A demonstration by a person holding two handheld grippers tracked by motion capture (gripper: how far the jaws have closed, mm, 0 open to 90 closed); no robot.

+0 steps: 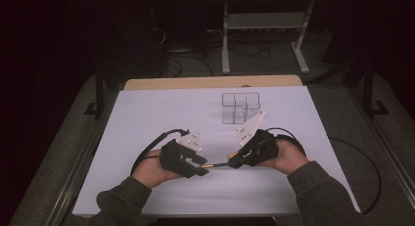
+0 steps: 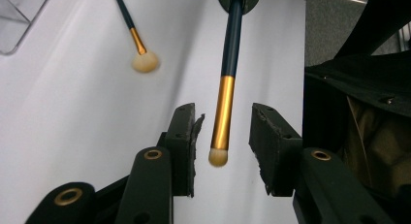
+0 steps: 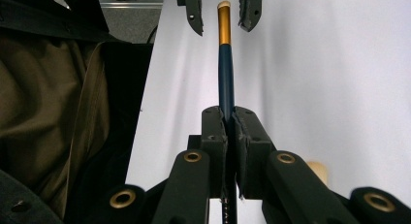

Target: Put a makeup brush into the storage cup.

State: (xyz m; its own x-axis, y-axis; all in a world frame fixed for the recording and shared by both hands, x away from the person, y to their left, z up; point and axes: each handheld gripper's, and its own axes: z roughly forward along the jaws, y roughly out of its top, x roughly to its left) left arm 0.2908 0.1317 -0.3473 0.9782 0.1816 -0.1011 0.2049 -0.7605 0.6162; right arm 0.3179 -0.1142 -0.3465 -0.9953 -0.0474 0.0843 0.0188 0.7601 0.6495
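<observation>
The right tongs (image 3: 229,124) are clamped on the dark blue handle of a makeup brush (image 3: 224,64), holding it level above the white counter (image 1: 147,118). The left tongs (image 2: 223,136) stand partly apart around the brush's gold ferrule and pale tip, pads clear of it on both sides. No earlier picture bears on how they got there.

This looks like a hand-over between the tongs. To do it well, the left pair should stay centred on the ferrule and either close squarely or draw back along the brush's own line, so the pads do not knock the tip sideways while the right pair keeps steady.

A second brush (image 2: 138,52) lies on the counter just beyond the held brush. A clear divided organiser (image 1: 240,107) stands farther off, beyond the right tongs. Nothing blocks the path.
</observation>
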